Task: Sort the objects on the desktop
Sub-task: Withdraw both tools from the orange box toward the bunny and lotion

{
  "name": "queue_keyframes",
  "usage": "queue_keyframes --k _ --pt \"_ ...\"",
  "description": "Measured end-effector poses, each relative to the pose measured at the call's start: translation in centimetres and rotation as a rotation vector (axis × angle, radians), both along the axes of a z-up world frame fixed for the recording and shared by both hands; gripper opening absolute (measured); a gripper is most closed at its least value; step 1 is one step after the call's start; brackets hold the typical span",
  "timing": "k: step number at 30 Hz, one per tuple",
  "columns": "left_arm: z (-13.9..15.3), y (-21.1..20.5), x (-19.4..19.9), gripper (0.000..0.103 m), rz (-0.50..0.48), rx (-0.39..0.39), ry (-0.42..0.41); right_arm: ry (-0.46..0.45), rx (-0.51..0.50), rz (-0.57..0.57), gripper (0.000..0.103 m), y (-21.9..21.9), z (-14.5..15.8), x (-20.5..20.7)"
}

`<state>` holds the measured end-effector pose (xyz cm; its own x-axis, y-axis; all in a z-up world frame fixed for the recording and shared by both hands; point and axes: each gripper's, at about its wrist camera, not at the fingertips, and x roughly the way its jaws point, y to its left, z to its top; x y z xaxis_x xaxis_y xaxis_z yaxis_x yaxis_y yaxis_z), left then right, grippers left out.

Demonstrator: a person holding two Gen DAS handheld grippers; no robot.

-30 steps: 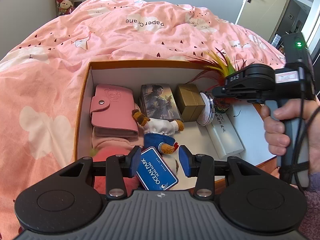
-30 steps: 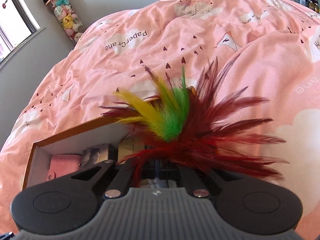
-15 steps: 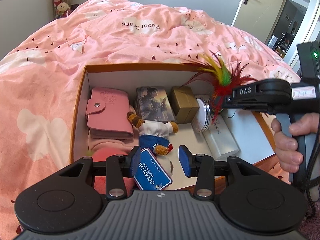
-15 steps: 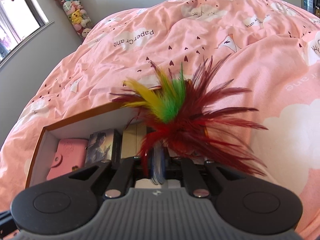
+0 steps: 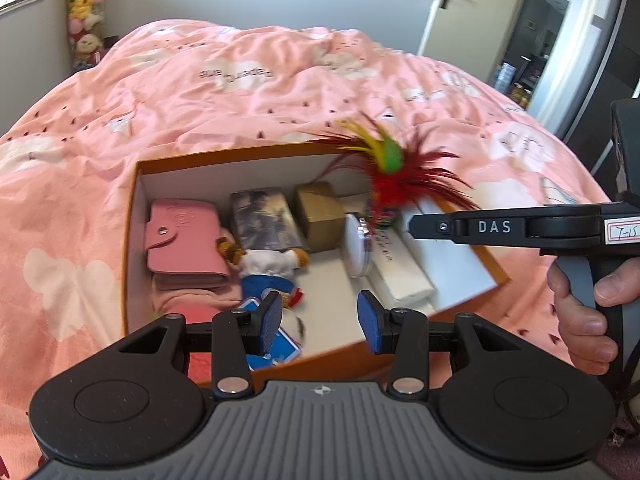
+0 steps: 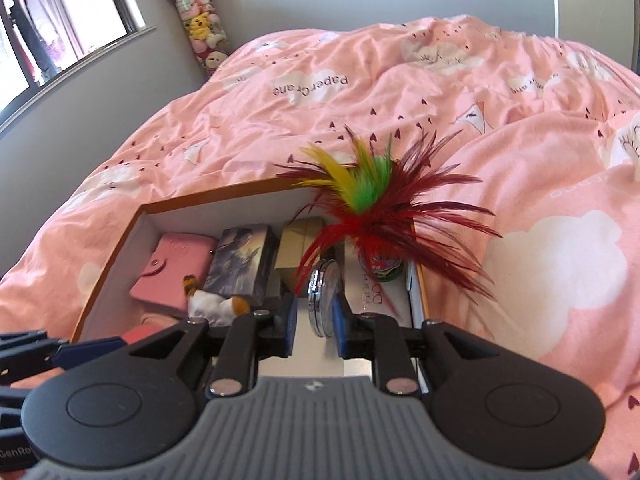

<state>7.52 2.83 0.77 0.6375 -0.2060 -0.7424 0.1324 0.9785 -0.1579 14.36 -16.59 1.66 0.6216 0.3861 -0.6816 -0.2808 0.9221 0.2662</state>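
Release under way: right gripper (image 6: 314, 330) jaws have just been opening, shuttlecock (image 6: 380, 232) free in box (image 6: 224, 200). Back out straight, clear of the feathers. Left gripper (image 5: 320, 322) hangs open, empty

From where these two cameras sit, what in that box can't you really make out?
- Blue card: left view, mostly behind the left claw; its print is unreadable.
- Stuffed toy: both views, head hidden; in the right view the right claw covers most of it.
- Shuttlecock base: right view, feathers cover it; blurred in the left.
- White case lettering: smeared in the left view, too small in the right.
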Motion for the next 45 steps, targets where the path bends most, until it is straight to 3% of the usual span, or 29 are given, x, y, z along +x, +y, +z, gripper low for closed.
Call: queue_keyframes --k 8,14,24,37,45 --pt "1.1 -0.6 -2.6 0.049 -0.056 0.026 -0.006 -0.009 0.019 0.041 0.021 -0.6 0.8 -3.9" --pt "1.0 -0.6 -4.3 0.050 -0.064 0.070 0.055 0.010 -0.002 0.065 0.021 -0.6 0.6 -6.5" --pt "-0.8 -0.2 -6.6 0.054 -0.056 0.148 0.150 0.071 -0.046 0.085 0.022 -0.4 -0.8 -9.5" --pt "-3.3 -1.8 -7.6 0.057 -0.094 0.308 0.242 0.149 -0.083 0.064 0.028 -0.6 -2.9 -10.6" --pt "-4.3 -0.6 -7.7 0.062 -0.098 0.212 0.258 0.238 -0.089 0.062 0.032 -1.0 -4.9 -10.9"
